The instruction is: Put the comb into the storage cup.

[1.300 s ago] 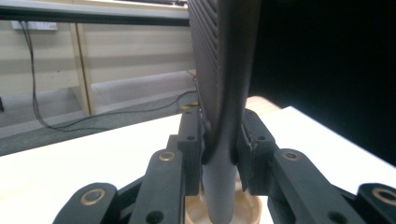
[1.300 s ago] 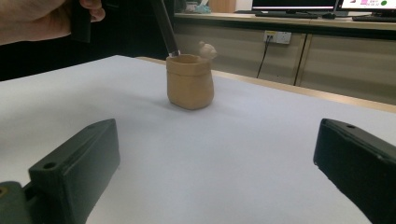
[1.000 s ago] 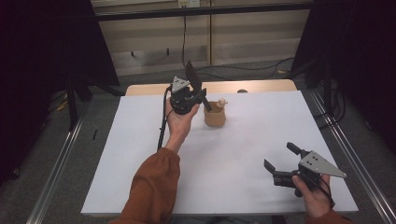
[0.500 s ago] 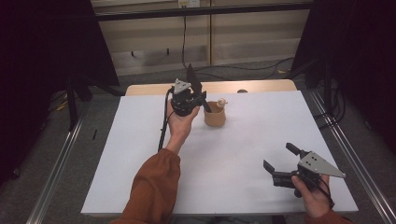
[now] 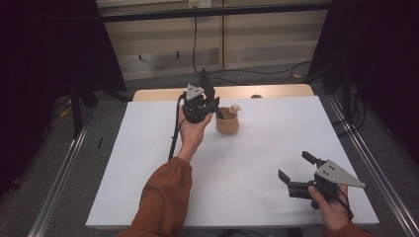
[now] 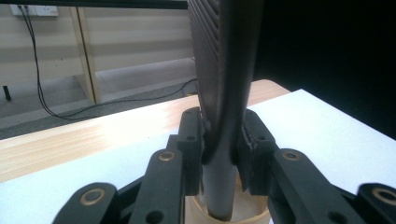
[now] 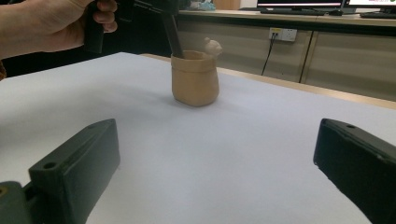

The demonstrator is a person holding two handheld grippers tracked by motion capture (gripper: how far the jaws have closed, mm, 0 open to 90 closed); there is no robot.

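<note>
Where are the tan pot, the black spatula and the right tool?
tan pot (image 7: 194,84), right gripper view, on its front wall.
black spatula (image 6: 222,70), left gripper view, on the blade above the jaws.
right tool (image 5: 297,171), high view, midway between its open fingertips.

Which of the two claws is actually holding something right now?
The left claw, by the tan pot: it is shut on the black ribbed spatula, whose handle end is in the pot. The right claw is open over bare white table.

The pot (image 5: 227,122) was tan with a pale cream figure (image 5: 235,107) on its rim. The spatula (image 6: 223,70) was black and ridged. The desk (image 5: 267,148) was white, its far edge light wood. The sleeve (image 5: 163,197) was rust orange.
</note>
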